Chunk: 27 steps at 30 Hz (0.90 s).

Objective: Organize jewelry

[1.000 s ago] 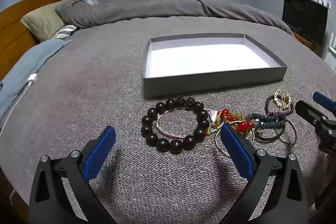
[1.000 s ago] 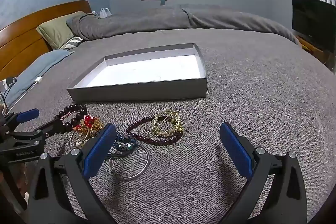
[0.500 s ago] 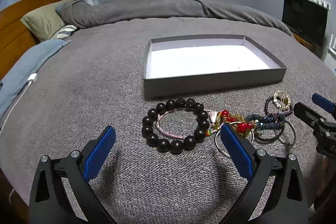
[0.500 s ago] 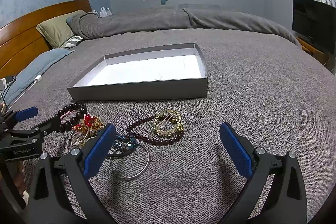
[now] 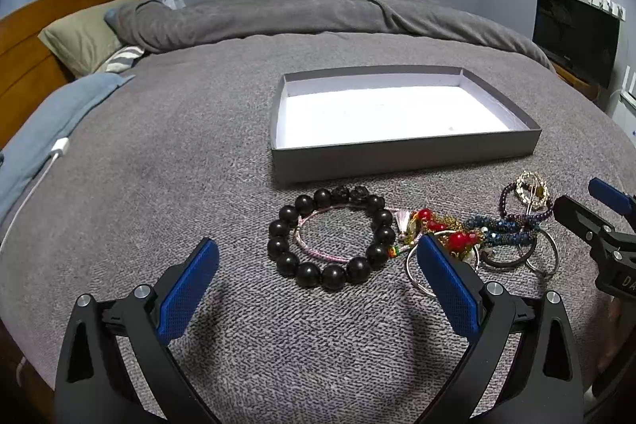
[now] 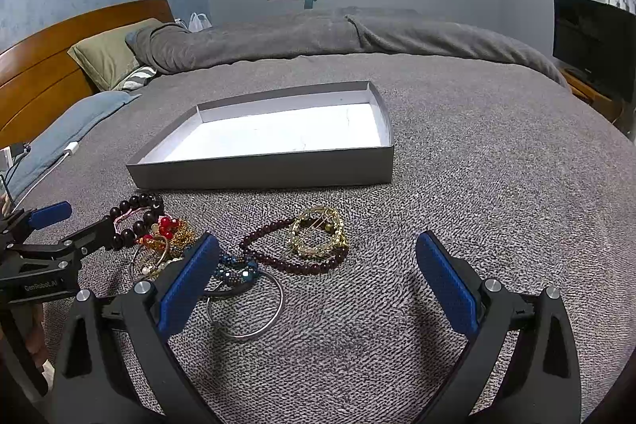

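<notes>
Knit bedspread [image 5: 159, 165], round-beaded bracelet [image 5: 332, 237].

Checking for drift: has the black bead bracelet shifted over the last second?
No. In the left wrist view the black bead bracelet lies just in front of the grey tray's near wall, same gap as before.

On the grey bedspread [image 5: 159, 165], a shallow grey tray [image 5: 397, 155] walls off the 12 o'clock approach from both wrist views. Jewellery crowds the near ground: a black bead bracelet [image 5: 330, 235] at 12 o'clock of the left gripper [image 5: 318, 277], tangled pieces toward 2 o'clock. Bare cover lies open at 10 o'clock there, and at 2 o'clock of the right gripper [image 6: 318, 277].
</notes>
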Motion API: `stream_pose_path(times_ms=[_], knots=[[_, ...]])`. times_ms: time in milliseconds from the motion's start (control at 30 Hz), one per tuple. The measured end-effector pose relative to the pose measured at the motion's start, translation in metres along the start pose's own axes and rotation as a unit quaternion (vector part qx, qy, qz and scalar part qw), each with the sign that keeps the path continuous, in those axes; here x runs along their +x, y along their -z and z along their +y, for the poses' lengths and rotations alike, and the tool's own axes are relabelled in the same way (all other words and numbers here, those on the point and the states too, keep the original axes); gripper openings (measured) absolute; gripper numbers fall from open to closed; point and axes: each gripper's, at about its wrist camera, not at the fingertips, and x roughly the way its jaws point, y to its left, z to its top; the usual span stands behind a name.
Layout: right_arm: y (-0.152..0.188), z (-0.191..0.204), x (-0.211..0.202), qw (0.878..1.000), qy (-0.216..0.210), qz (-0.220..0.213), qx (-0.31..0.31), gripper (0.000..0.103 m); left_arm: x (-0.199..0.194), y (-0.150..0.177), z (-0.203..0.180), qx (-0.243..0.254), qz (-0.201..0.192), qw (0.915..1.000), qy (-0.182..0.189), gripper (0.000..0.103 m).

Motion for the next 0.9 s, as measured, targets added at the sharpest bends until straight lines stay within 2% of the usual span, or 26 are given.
stream_pose_path(times_ms=[900], knots=[[0.0013, 0.0003, 0.0015, 1.0, 0.001, 0.001, -0.001, 0.098, -0.0023, 0.0016, -0.0024, 0.0, -0.001, 1.0, 0.002, 0.099]])
